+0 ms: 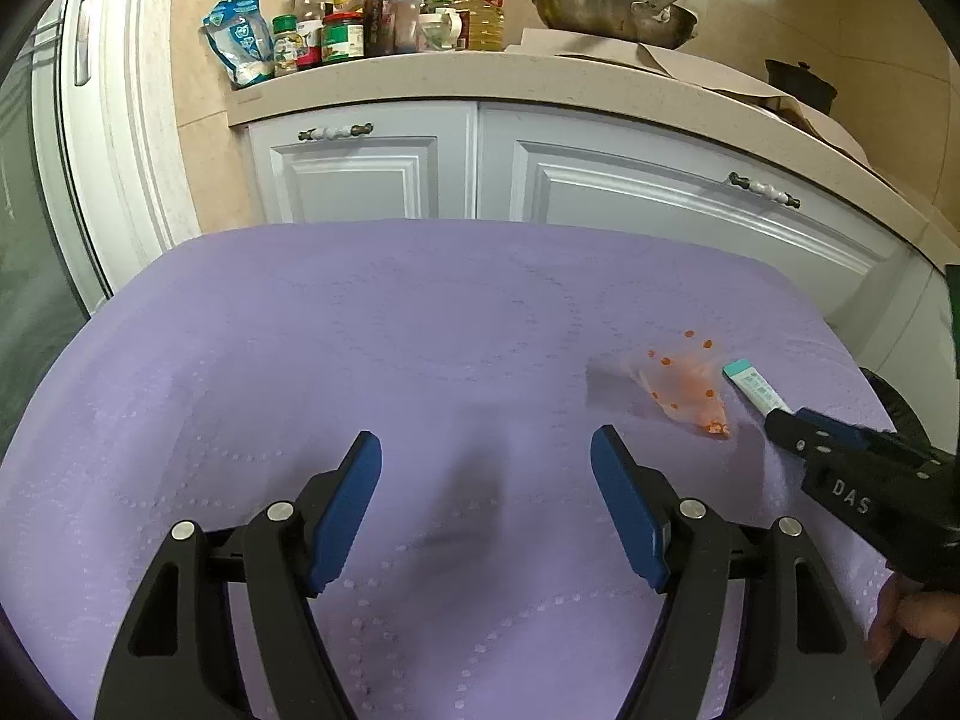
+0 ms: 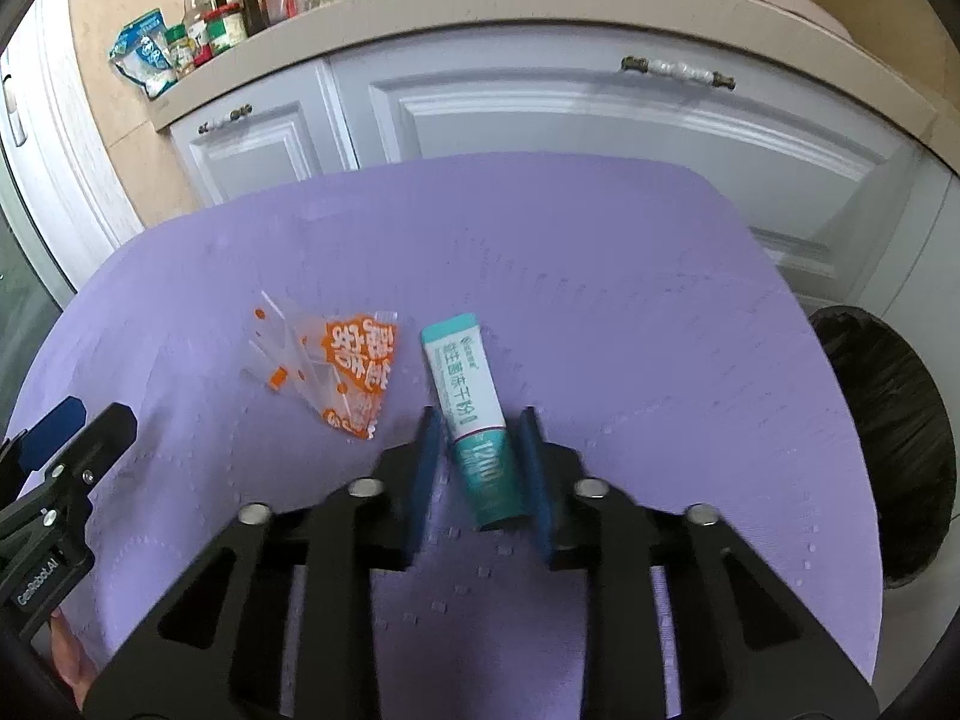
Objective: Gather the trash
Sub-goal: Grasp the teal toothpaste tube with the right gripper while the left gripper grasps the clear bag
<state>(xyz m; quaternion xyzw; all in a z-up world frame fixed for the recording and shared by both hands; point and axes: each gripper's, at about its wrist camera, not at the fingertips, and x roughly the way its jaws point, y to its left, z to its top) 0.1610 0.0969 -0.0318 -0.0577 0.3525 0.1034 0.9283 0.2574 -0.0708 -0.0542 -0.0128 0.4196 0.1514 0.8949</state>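
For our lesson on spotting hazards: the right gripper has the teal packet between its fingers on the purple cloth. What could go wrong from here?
1. The right gripper holds the teal packet only by its near end, so it might pivot or slip when lifted.
2. The light orange wrapper lies beside it and could get brushed away.

**Colours on the table**

Tablecloth (image 2: 600, 300) was lilac with a faint dotted pattern. Wrapper (image 2: 342, 366) was clear plastic, orange print and dots. Small box (image 2: 468, 384) was white and teal. Gripper pads (image 1: 348, 510) were blue on black frames. Bin liner (image 2: 888, 420) was black.
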